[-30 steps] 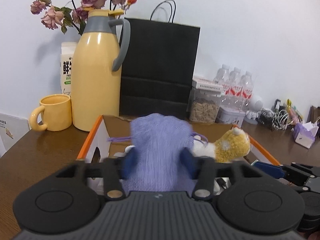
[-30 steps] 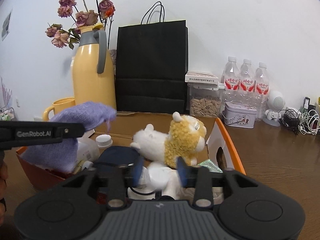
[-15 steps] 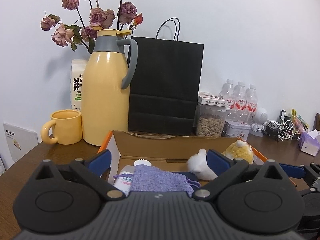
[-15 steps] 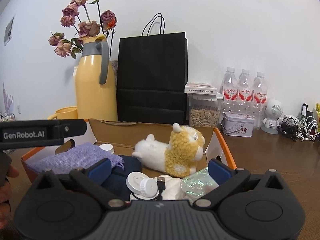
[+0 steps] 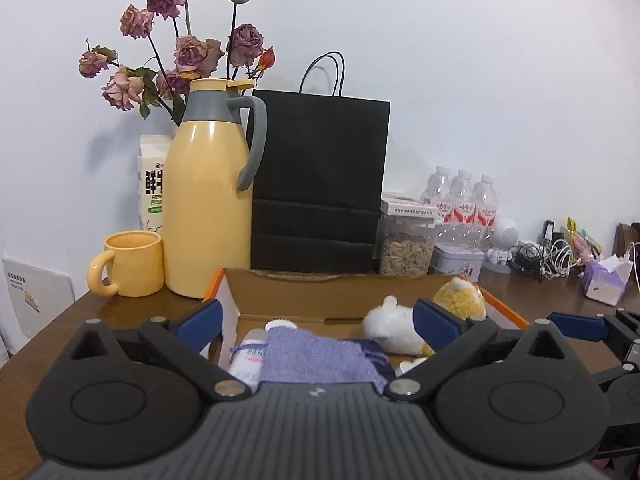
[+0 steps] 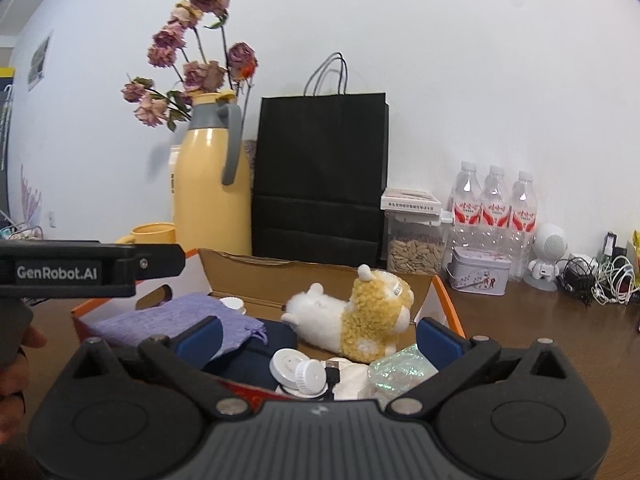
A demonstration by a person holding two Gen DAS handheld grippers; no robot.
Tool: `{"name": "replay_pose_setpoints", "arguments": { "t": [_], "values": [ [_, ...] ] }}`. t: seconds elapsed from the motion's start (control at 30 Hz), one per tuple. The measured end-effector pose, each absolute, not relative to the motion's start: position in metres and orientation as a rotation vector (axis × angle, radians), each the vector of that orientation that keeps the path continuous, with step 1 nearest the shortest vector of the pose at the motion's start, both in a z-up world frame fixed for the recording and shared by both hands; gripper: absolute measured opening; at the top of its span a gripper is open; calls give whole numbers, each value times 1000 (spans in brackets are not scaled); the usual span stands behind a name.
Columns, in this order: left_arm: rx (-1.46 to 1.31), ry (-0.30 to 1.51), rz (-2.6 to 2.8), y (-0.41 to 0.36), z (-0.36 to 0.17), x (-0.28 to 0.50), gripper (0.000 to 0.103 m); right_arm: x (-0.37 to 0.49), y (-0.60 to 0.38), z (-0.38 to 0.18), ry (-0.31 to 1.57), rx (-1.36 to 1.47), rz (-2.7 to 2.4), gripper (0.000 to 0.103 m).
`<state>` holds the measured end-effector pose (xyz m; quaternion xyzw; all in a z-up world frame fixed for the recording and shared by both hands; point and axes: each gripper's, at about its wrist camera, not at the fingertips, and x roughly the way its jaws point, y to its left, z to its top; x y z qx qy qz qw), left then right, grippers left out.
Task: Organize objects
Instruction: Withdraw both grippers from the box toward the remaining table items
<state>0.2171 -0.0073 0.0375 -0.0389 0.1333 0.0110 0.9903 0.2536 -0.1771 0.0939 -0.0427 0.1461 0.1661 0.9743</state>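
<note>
On the left I see my left gripper [image 5: 318, 322] with jaws spread wide, holding nothing. Under it, the purple cloth pouch [image 5: 316, 356] lies flat in the left part of the cardboard box [image 5: 304, 294], over a white bottle [image 5: 250, 360]. Right of it lies the plush alpaca [image 6: 356, 320]. My right gripper [image 6: 320, 338] is equally wide, empty.

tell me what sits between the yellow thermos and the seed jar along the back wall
A black paper bag stands between the yellow thermos and the seed jar, close beside both; the right wrist view shows it best.
</note>
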Motion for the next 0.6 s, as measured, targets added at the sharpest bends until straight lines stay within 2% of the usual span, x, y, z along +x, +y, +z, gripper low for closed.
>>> {"name": "replay_pose_setpoints", "arguments": {
  "t": [0.6],
  "values": [
    [-36, 408, 34, 11, 20, 160, 103, 198, -175, 71, 401, -155, 398, 103]
  ]
}}
